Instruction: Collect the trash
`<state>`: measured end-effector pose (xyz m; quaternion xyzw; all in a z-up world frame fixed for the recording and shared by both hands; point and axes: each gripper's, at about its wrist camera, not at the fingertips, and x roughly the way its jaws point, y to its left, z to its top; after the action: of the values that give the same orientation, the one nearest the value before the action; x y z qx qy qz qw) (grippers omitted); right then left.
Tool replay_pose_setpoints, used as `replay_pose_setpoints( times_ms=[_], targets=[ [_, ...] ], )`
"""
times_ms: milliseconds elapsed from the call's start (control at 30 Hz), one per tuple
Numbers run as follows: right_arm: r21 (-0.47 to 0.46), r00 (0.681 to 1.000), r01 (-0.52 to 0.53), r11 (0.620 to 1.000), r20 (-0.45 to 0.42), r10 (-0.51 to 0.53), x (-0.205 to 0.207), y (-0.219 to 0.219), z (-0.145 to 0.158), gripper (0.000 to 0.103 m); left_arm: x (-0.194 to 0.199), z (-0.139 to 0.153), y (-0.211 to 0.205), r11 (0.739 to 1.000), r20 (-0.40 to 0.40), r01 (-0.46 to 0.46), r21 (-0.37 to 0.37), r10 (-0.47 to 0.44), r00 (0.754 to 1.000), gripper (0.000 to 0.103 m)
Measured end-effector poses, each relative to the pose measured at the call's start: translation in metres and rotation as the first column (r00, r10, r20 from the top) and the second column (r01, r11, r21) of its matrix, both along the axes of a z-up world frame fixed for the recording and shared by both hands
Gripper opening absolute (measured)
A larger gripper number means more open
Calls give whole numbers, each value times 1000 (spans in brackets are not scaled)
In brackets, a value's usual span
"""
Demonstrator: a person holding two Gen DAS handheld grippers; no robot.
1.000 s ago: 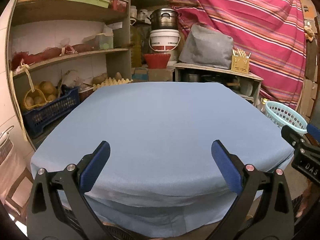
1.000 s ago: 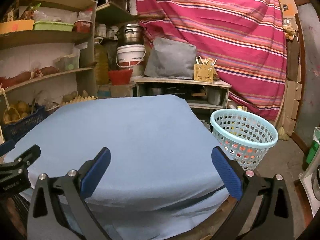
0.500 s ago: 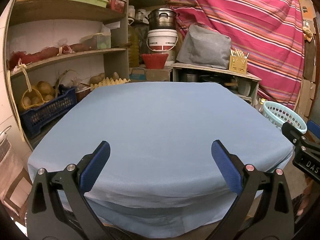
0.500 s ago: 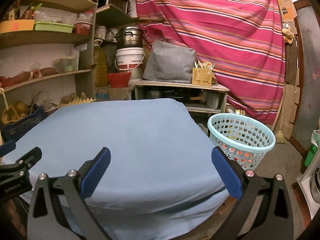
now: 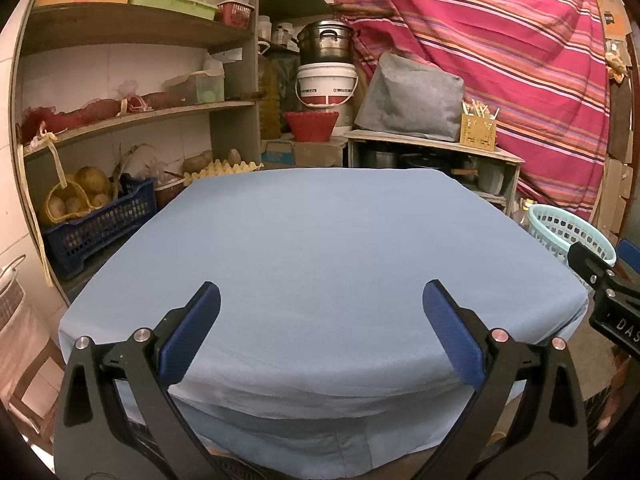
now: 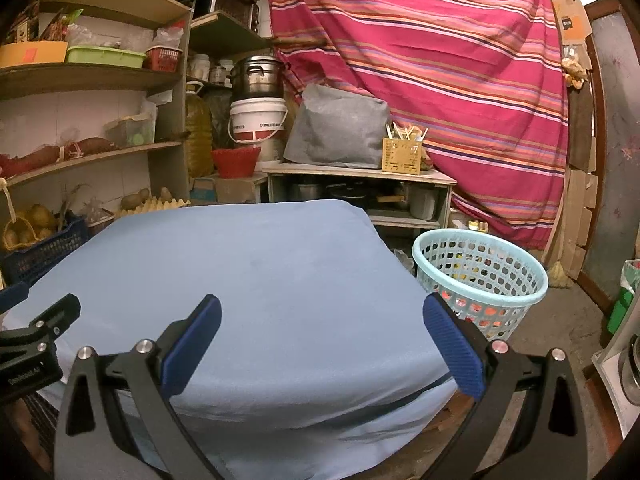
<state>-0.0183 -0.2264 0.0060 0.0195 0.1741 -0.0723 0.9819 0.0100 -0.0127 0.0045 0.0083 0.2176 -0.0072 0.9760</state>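
Blue cloth covers the table (image 5: 320, 248) in front of you, and no trash shows on it. Your left gripper (image 5: 320, 312) and right gripper (image 6: 320, 316) both hang released and empty over its near edge. The pale green basket (image 6: 480, 276) stands on the floor at about two o'clock from your right gripper, with coloured bits showing through its holes. The collecting looks finished or paused; next, scan for leftover scraps.

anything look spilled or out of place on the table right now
Nothing stands out. The blue cloth lies smooth, with no trash or spill showing. Both the left gripper and right gripper are open and empty; the basket stands upright.
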Motion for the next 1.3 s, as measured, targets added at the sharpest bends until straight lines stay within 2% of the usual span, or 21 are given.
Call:
replay_pose_setpoints(
  times_ms=[1300],
  targets=[
    [-8,1000,-2,1000,1,2,-1,-7,0,99,-6,8,-1,1000,33,-4,7,4,999,98]
  ],
)
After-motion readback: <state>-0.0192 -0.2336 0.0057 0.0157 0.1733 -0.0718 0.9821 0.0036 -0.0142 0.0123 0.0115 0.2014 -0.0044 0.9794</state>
